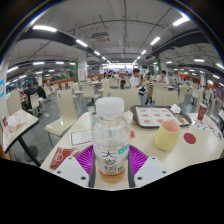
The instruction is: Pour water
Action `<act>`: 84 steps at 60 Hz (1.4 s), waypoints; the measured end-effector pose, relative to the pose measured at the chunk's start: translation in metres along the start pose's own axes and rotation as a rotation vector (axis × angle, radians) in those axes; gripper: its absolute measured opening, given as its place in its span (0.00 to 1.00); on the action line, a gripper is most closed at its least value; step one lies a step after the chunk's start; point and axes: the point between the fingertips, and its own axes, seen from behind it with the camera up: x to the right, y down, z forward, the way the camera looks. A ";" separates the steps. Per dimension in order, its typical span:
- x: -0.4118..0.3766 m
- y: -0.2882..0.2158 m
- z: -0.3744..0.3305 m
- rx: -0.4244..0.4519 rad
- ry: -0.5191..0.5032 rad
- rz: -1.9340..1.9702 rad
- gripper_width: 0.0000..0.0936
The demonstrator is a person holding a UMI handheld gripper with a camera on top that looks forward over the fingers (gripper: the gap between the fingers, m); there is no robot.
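Observation:
A clear plastic bottle [110, 135] with a white cap and a white label stands upright between my gripper's [111, 160] fingers, holding amber liquid at its base. Both purple pads [86, 158] press against its sides, so the gripper is shut on it. The bottle appears lifted slightly above the round white table [200, 150]. A pale yellow cup [167, 135] stands on the table just ahead and to the right of the bottle.
A tray [155, 116] with dishes lies beyond the cup. A red card [61, 156] and papers lie at the left. A small red disc [190, 138] sits right of the cup. Wooden chairs [66, 105], tables and people fill the hall behind.

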 end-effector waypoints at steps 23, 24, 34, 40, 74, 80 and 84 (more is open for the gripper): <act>0.038 -0.145 0.024 0.032 -0.372 1.151 0.47; 0.043 -0.147 0.027 0.030 -0.387 1.217 0.47; 0.083 -0.146 0.055 0.007 -0.464 1.707 0.47; 0.098 -0.130 0.070 -0.016 -0.464 1.867 0.47; 0.177 -0.206 0.043 0.119 -0.294 0.916 0.47; 0.224 -0.229 0.032 0.201 -0.187 0.633 0.47; 0.257 -0.230 0.030 0.233 -0.097 0.460 0.47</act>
